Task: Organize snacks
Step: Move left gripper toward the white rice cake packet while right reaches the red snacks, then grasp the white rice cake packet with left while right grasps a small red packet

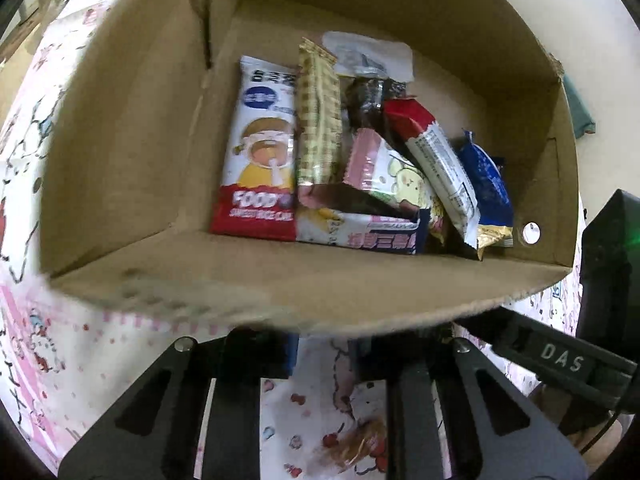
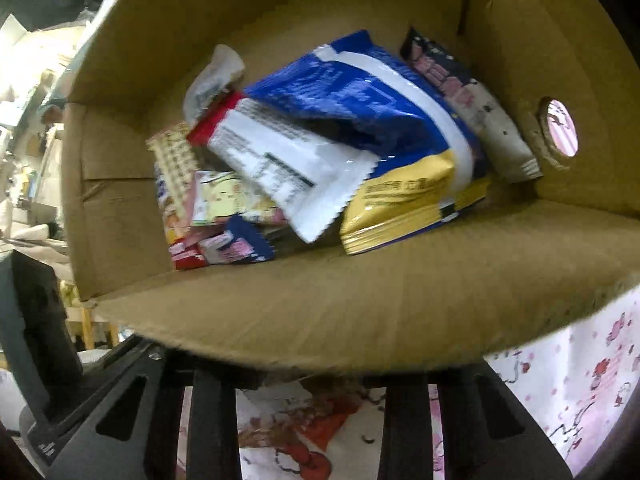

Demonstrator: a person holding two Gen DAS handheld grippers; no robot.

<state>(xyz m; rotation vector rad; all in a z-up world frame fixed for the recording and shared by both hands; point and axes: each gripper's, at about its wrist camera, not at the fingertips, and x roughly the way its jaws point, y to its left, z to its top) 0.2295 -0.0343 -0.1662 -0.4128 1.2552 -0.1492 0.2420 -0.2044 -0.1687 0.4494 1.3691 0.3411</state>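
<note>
An open cardboard box (image 1: 120, 152) holds several snack packets: a red and white rice cake pack (image 1: 260, 152), a checked wafer pack (image 1: 320, 120), a pink pack (image 1: 384, 168), a white and red bar (image 1: 436, 160) and a blue pack (image 1: 488, 184). In the right wrist view the same box (image 2: 360, 300) shows the blue and yellow pack (image 2: 380, 128) on top. My left gripper (image 1: 320, 356) is open and empty just under the box's near wall. My right gripper (image 2: 316, 384) is open and empty at the near wall too.
The box stands on a pink and white cartoon tablecloth (image 1: 48, 340). The right gripper's black body (image 1: 560, 360) lies at the lower right of the left view. A round hole (image 2: 560, 128) pierces the box's side wall. Cluttered room at the far left (image 2: 24, 120).
</note>
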